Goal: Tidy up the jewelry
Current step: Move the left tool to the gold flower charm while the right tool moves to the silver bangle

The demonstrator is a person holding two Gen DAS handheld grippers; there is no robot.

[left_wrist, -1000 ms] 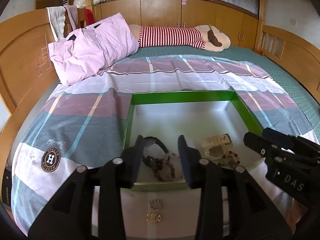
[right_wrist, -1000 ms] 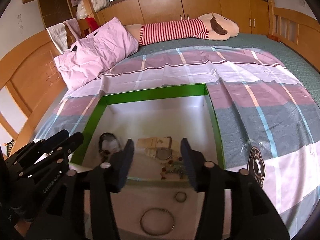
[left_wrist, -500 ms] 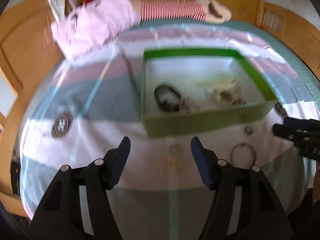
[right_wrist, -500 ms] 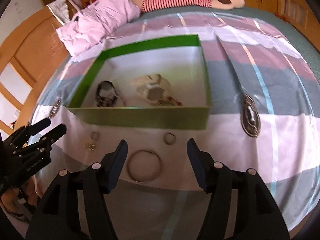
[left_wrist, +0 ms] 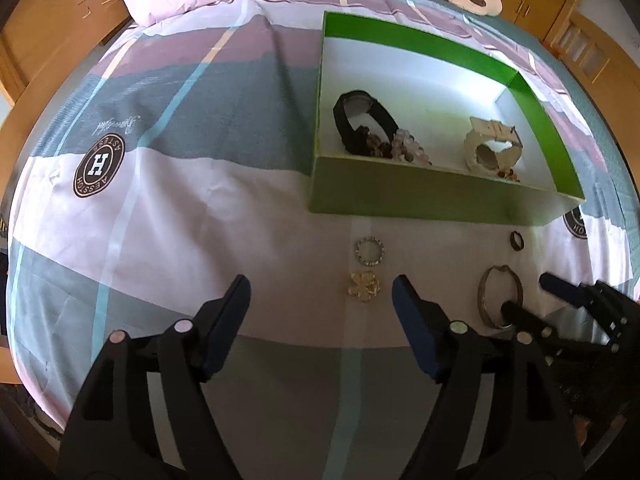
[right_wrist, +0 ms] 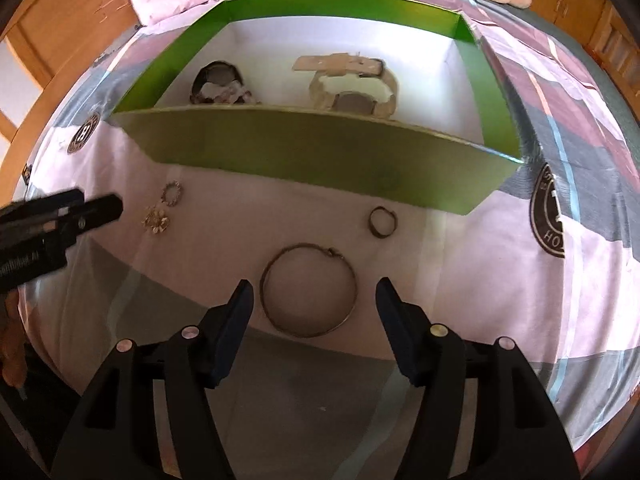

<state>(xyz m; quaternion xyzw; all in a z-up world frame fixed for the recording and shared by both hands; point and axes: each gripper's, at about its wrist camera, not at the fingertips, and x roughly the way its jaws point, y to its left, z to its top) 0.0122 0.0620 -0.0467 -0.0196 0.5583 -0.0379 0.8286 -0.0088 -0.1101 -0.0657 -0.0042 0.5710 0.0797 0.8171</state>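
Green box (left_wrist: 432, 200), white inside; plaid bedspread (left_wrist: 180, 92); brooch (left_wrist: 363, 287) seemingly gold.

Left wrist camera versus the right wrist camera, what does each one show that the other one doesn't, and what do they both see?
Only the left wrist view shows the beaded bracelets' pale and dark beads clearly and the right gripper at the bangle.

Only the right wrist view shows the whole bangle unblocked, and the left gripper entering from the side.

Both show the green box, black watch, cream watch, small ring, sparkly ring and gold brooch.
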